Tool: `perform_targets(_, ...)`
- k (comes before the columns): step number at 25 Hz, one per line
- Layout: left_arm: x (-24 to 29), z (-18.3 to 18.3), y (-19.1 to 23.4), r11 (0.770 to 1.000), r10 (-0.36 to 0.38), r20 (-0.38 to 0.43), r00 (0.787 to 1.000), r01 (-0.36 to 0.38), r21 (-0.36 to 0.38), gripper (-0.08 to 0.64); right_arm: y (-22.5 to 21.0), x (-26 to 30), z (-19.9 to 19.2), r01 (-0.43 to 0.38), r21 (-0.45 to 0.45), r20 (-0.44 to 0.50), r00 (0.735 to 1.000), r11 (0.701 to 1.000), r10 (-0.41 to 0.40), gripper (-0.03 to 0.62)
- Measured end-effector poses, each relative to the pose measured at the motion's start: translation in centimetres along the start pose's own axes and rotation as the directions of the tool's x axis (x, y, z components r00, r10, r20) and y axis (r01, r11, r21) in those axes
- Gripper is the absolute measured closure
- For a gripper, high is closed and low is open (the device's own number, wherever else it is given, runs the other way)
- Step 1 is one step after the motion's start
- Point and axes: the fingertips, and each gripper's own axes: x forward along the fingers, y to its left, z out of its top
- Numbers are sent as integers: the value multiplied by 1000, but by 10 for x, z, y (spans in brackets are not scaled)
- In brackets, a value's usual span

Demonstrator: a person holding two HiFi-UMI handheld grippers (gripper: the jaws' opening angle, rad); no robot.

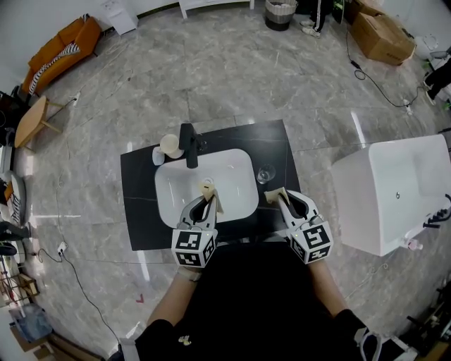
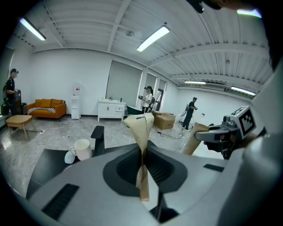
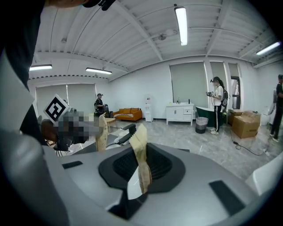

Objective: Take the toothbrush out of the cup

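A cream mug (image 1: pixel 169 145) stands on the black countertop (image 1: pixel 137 204) just left of the black faucet (image 1: pixel 189 144); I see no toothbrush in it. In the left gripper view the mug (image 2: pixel 82 149) sits left of the faucet (image 2: pixel 97 139). My left gripper (image 1: pixel 206 187) hovers over the front of the white sink (image 1: pixel 232 183), its tan pads pressed together (image 2: pixel 140 121) with nothing between them. My right gripper (image 1: pixel 273 194) is shut and empty (image 3: pixel 140 132) over the counter's front right, near a clear glass (image 1: pixel 266 173).
A small white item (image 1: pixel 158 156) lies beside the mug. A white bathtub (image 1: pixel 394 190) stands to the right. Farther off are a cardboard box (image 1: pixel 380 35), a bin (image 1: pixel 280 13), an orange sofa (image 1: pixel 60 53), a wooden table (image 1: pixel 32 120) and standing people (image 3: pixel 216 106).
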Motion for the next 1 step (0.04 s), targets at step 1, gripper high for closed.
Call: perform_targets(1,0,0,1,1000,2,0,1000,-2,-1,517,1,1,0,-2,-1,1,1000,1000,2,532)
